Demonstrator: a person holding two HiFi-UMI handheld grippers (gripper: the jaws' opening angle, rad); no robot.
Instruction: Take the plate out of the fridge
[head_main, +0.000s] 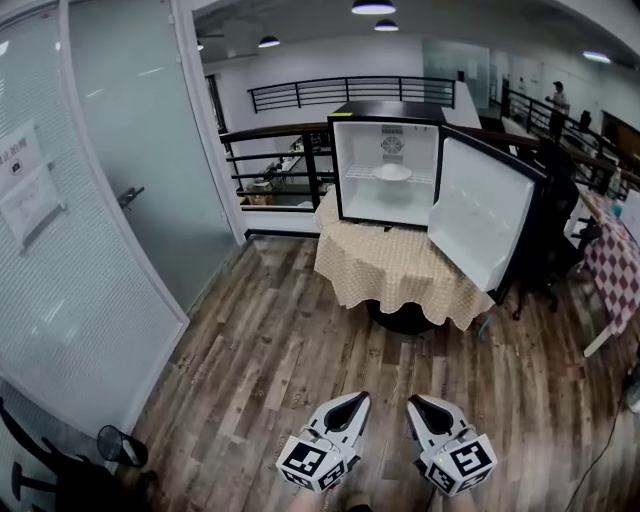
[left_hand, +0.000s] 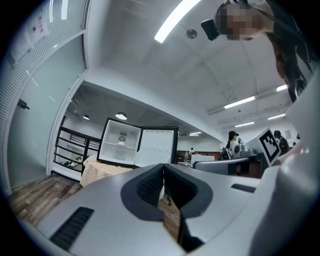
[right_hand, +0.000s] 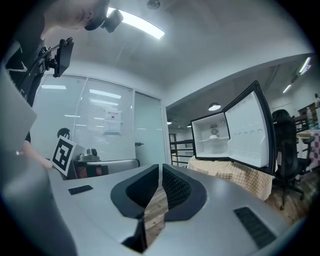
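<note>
A small black fridge (head_main: 386, 165) stands on a round table with a checked cloth (head_main: 400, 268), its door (head_main: 482, 212) swung open to the right. A white plate (head_main: 391, 172) rests on the wire shelf inside; it also shows small in the left gripper view as the plate (left_hand: 122, 142) and in the right gripper view as the plate (right_hand: 214, 135). Both grippers hang low near the bottom of the head view, far from the fridge. My left gripper (head_main: 359, 399) is shut with nothing in it. My right gripper (head_main: 414, 404) is shut and empty too.
A frosted glass wall with a door (head_main: 130, 190) runs along the left. A black railing (head_main: 270, 165) stands behind the table. An office chair (head_main: 560, 240) and a checked table (head_main: 618, 270) are at the right. Wooden floor (head_main: 300, 370) lies between me and the fridge.
</note>
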